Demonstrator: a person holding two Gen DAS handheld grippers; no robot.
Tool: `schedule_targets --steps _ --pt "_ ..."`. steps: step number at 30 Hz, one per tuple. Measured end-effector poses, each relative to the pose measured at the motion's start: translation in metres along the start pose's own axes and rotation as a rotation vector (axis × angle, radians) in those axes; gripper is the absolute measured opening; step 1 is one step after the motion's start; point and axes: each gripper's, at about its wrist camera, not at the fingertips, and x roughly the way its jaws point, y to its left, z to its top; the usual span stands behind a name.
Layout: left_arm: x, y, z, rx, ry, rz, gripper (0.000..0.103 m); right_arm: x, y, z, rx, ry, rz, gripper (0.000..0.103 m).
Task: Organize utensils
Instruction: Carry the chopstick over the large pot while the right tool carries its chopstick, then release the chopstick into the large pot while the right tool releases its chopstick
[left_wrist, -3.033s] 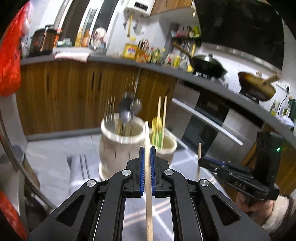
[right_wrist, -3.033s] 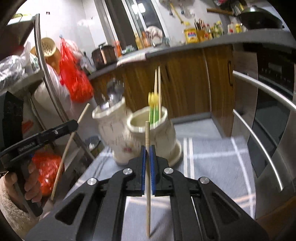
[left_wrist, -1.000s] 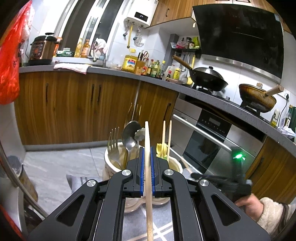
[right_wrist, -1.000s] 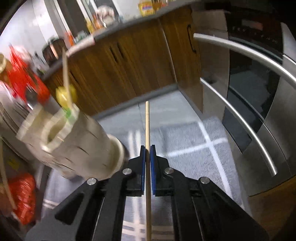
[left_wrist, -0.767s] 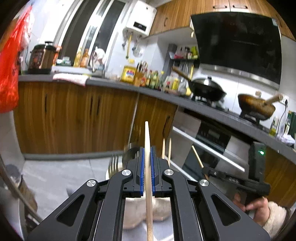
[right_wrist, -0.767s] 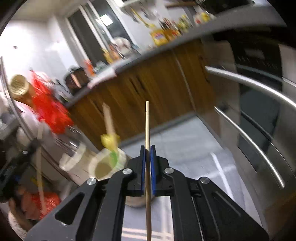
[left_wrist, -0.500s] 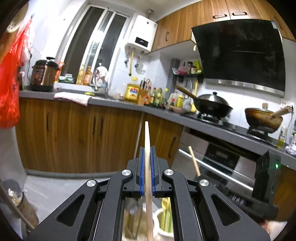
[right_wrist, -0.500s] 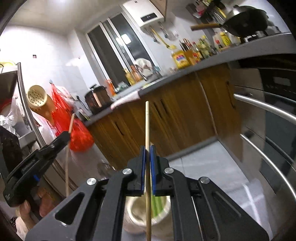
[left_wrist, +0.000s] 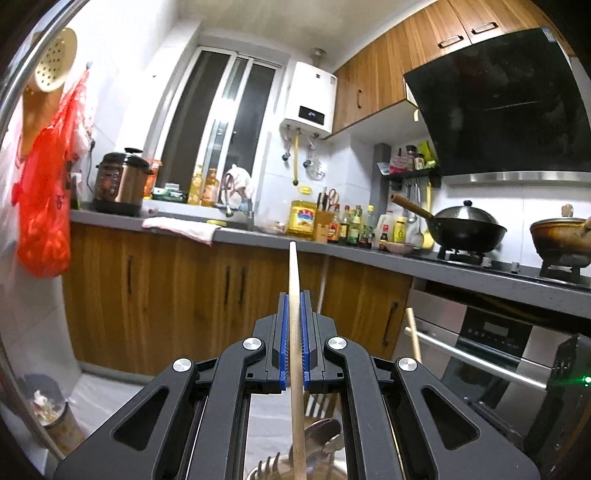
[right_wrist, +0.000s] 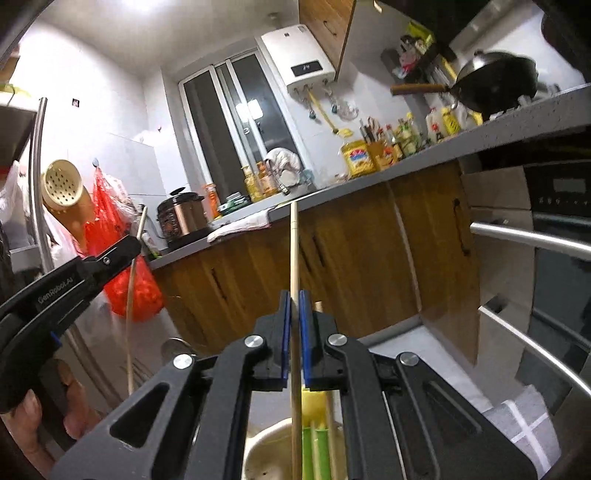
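Observation:
My left gripper is shut on a wooden chopstick held upright. Its lower end hangs over a cream ceramic holder with forks and a spoon in it. My right gripper is shut on a second wooden chopstick, also upright. Its lower end points into a cream holder with green-and-yellow chopsticks and another wooden one. The left gripper also shows in the right wrist view. The right gripper's body shows at the left wrist view's right edge.
Wooden cabinets under a grey counter stand ahead, with an oven at right. A wok sits on the stove. A red bag hangs at left, and a small bin stands on the floor.
Both grippers have tilted upward, so the two holders have dropped to the bottom edge of each view. Each chopstick now stands over a holder's mouth.

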Motion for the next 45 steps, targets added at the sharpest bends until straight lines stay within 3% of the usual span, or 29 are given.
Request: schedule_targets --steps 6,13,23,27,38,42,44,45 --pt "-0.002 -0.003 -0.013 0.037 -0.009 0.0 0.007 -0.001 0.004 -0.014 -0.068 -0.016 -0.04 0.005" --pt "-0.024 -0.005 -0.026 0.072 0.031 -0.06 0.007 -0.017 0.004 -0.026 -0.121 0.041 0.007 0.005" --pt "-0.051 0.001 -0.051 0.053 0.191 -0.12 0.007 -0.04 -0.002 -0.041 -0.123 0.155 0.061 0.005" --pt "-0.057 0.001 -0.057 0.054 0.216 -0.137 0.007 -0.046 -0.002 -0.043 -0.12 0.163 0.08 0.005" --pt "-0.042 0.002 -0.075 0.052 0.345 -0.133 0.007 -0.036 0.003 -0.05 -0.131 0.267 0.093 0.005" --pt "-0.042 0.003 -0.079 0.053 0.352 -0.131 0.007 -0.033 0.002 -0.051 -0.123 0.286 0.086 0.005" --pt "-0.043 0.002 -0.079 0.053 0.35 -0.134 0.019 -0.032 0.001 -0.051 -0.116 0.291 0.086 0.008" --pt "-0.043 0.002 -0.078 0.053 0.345 -0.132 0.034 -0.032 0.001 -0.051 -0.116 0.294 0.084 0.017"
